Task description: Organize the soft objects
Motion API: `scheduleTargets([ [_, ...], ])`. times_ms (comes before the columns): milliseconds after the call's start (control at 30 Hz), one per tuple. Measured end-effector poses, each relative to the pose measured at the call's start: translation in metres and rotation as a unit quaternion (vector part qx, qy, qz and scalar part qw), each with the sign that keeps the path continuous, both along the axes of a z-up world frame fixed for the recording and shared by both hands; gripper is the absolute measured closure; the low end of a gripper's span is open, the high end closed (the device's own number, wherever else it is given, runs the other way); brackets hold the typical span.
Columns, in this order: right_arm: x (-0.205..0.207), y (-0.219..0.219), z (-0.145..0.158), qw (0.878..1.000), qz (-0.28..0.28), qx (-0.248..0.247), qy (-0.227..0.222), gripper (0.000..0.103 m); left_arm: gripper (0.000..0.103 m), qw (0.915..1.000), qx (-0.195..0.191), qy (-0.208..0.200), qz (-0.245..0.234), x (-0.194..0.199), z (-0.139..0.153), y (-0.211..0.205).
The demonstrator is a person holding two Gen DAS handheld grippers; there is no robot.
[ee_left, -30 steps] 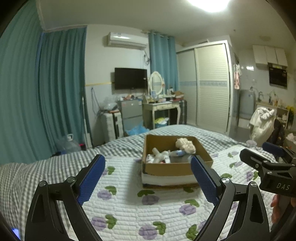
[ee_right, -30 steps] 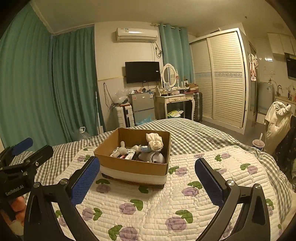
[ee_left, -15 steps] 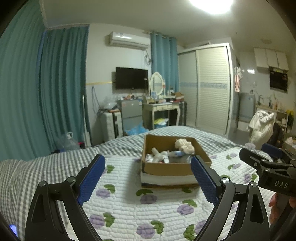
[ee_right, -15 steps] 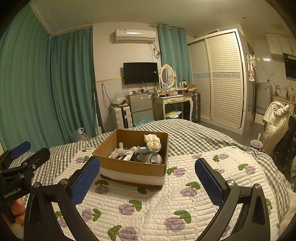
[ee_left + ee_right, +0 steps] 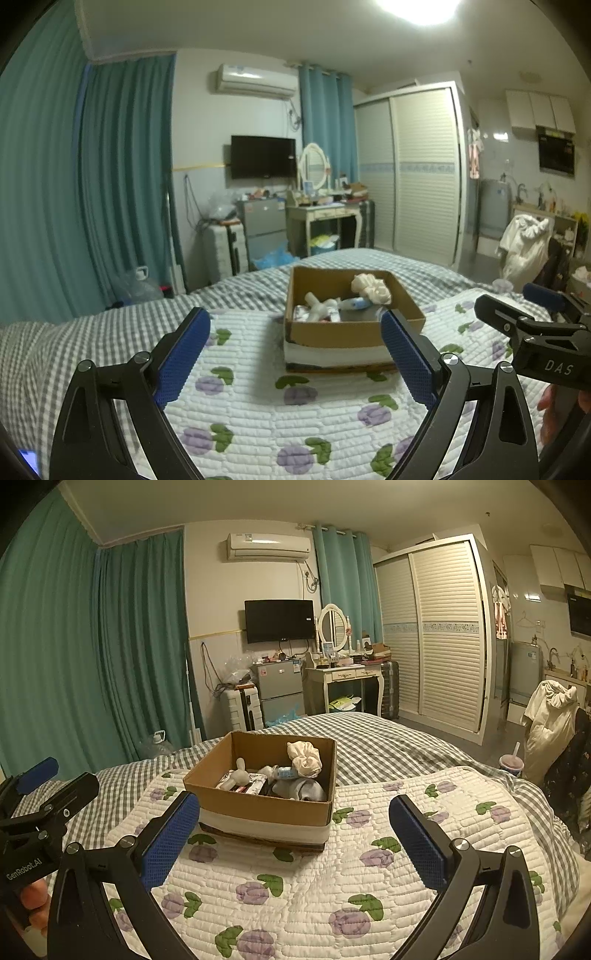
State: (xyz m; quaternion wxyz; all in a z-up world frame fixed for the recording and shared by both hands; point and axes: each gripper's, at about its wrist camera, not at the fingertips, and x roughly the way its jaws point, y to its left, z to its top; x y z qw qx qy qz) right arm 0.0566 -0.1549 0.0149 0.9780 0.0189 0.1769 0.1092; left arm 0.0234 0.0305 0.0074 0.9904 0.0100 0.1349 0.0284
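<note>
Both my tongs are wide open right now and holding nothing, just hanging over the bed. Left tongs (image 5: 295,354) have the blue pads spread apart with the quilt (image 5: 258,417) showing between them; right tongs (image 5: 295,834) same deal, pads far apart over the quilt.

The box (image 5: 258,808) sits on the quilt a bit further out, in the middle of the bed (image 5: 388,749). From the left view it's ahead and a touch right, its near right corner tucked behind my right pad (image 5: 406,358). From the right view it's ahead and a touch left, with my left pad (image 5: 166,845) overlapping its near left corner.

Inside the box there's a cream scrunchie-looking cloth (image 5: 304,758) at the far right, a small white plush (image 5: 234,775) on the left, a grey cloth (image 5: 301,790) near the right wall, and a little tube with a blue label (image 5: 284,772) between them. There's some packet stuff under the plush, can't really tell what.

Box has a white band round its lower part. The other tongs peek in at the edge of each view, right one on the right side in the left cam (image 5: 532,325)
</note>
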Motion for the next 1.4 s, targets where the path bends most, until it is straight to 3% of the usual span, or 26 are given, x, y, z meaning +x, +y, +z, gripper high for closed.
scheduleTargets([
  [1400,0.0006,0.0075,-0.0058,1.0,-0.001,0.005,0.009,0.0,0.008,1.0,-0.001,0.003,0.001,-0.0006,-0.0007,0.0042],
])
